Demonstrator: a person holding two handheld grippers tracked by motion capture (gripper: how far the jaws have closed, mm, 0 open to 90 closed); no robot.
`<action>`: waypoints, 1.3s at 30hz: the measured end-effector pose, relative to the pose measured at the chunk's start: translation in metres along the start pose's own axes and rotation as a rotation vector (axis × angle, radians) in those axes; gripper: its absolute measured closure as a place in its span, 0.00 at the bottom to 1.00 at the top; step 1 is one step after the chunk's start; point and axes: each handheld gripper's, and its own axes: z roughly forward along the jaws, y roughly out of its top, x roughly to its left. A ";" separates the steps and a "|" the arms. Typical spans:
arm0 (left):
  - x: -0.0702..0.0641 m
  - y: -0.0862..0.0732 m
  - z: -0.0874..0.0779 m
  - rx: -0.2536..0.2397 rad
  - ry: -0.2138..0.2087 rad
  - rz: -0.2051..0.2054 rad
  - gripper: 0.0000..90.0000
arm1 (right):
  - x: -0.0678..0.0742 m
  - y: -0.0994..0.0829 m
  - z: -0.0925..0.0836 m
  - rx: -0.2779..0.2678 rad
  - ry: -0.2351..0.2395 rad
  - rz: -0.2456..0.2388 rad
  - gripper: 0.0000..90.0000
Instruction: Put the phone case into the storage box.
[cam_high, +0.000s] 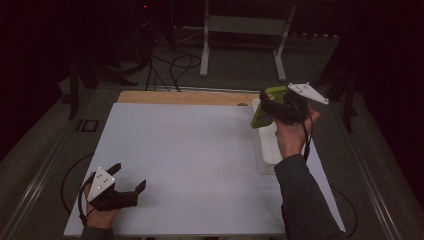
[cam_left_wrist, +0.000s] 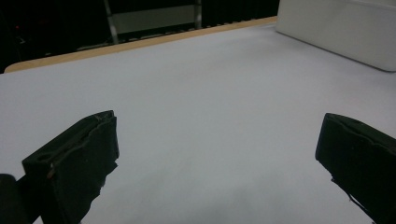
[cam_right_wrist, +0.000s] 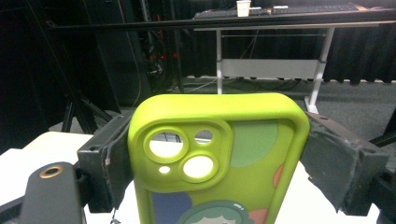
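Lime-green rubbery phone case (cam_right_wrist: 219, 158), lower end cut off, pinched between right gripper (cam_right_wrist: 215, 154) jaws above white rectangular tray (cam_high: 267, 150); left gripper (cam_left_wrist: 219, 154) jaws spread, holding nothing, over white surface (cam_left_wrist: 210, 93).

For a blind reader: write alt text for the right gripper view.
A lime-green phone case stands upright, clamped by its side edges in the right claw, its back with three camera cutouts and a cartoon print facing the camera. Beyond it, a dark room with a white-legged desk and cables on the floor.
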 end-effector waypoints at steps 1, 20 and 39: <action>0.000 0.000 0.000 0.000 0.001 0.001 0.00 | -0.001 0.001 0.001 0.001 -0.003 0.000 0.18; 0.000 0.000 0.000 0.003 0.000 0.003 0.00 | -0.006 0.010 0.010 0.011 -0.021 -0.006 0.18; 0.000 0.000 0.000 0.004 0.001 0.005 0.00 | -0.014 0.009 0.025 0.047 -0.055 -0.006 0.18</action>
